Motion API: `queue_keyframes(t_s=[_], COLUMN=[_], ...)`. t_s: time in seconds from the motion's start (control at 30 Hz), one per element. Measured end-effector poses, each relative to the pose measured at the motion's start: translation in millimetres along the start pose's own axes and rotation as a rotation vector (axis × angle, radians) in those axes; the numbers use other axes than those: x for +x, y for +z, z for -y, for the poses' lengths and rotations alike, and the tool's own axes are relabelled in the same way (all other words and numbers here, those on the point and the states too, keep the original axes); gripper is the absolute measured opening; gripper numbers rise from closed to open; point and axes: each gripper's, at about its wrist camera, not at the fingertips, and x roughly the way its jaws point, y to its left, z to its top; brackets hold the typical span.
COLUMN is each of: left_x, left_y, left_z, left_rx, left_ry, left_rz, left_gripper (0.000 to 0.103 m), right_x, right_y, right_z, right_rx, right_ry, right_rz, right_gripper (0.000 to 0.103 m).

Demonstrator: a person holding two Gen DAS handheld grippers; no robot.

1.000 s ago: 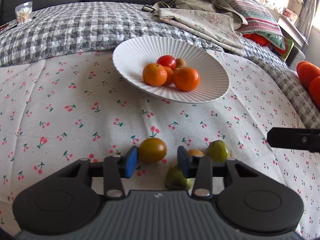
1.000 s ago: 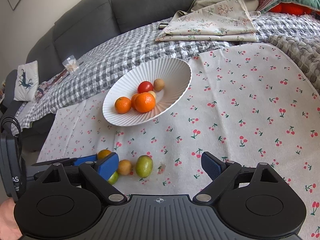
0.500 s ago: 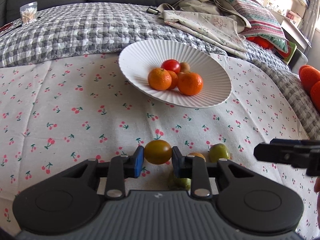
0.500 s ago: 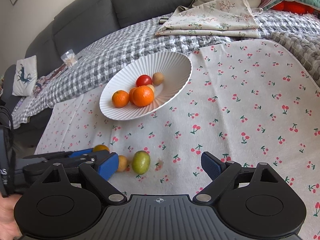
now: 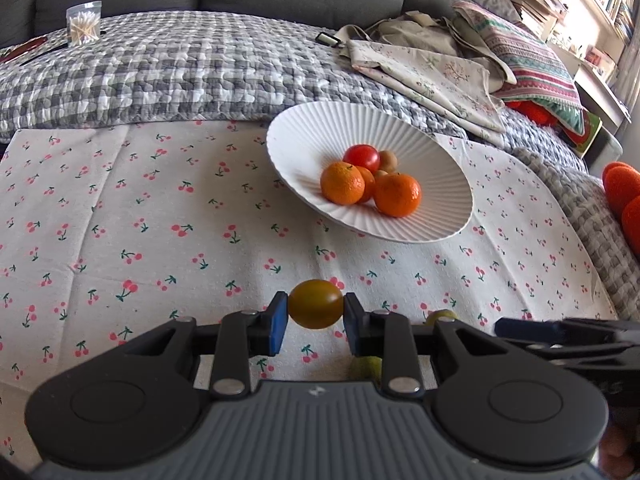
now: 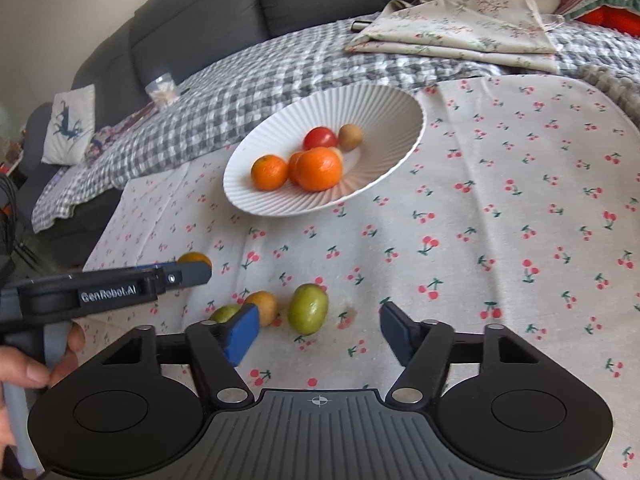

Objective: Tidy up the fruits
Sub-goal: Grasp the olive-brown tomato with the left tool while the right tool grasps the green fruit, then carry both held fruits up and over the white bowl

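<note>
My left gripper (image 5: 316, 322) is shut on a yellow-orange tomato (image 5: 316, 309) and holds it above the cherry-print cloth, short of the white ribbed bowl (image 5: 320, 128). The bowl holds oranges (image 5: 342, 182), a red tomato (image 5: 361, 157) and a small brown fruit. My right gripper (image 6: 316, 332) is open and empty, low over the cloth, with a green fruit (image 6: 308, 308) just ahead between its fingers. A small orange-brown fruit (image 6: 264, 306) and another green fruit (image 6: 224, 314) lie by its left finger. The left gripper (image 6: 188, 270) shows there too, with the tomato at its tip.
A grey checked quilt (image 5: 160, 68) and folded floral cloths (image 5: 432, 72) lie behind the bowl. A jar of cotton swabs (image 5: 83, 24) stands at the far left. Striped cushion (image 5: 532, 64) and orange objects (image 5: 622, 184) are on the right.
My left gripper closed on the yellow-orange tomato and lifted it off the cloth. My right gripper moved a little closer to the green fruit and stayed open.
</note>
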Motion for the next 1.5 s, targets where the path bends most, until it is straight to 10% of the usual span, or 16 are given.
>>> queue_keyframes(t_s=[0.37,1.5], left_x=[-2,-16], left_y=[0,11], left_z=[-1,7], left_rx=[-0.006,-0.011], left_ry=[0.012,-0.007], left_rz=[0.003,0.104], left_gripper=[0.028,0.028], right_x=[29,-41], right_y=[-1,19], right_z=[-12,4], right_rx=[-0.054,-0.01], right_ry=[-0.037,-0.002], right_rz=[-0.017,0.149], right_gripper=[0.025,0.025])
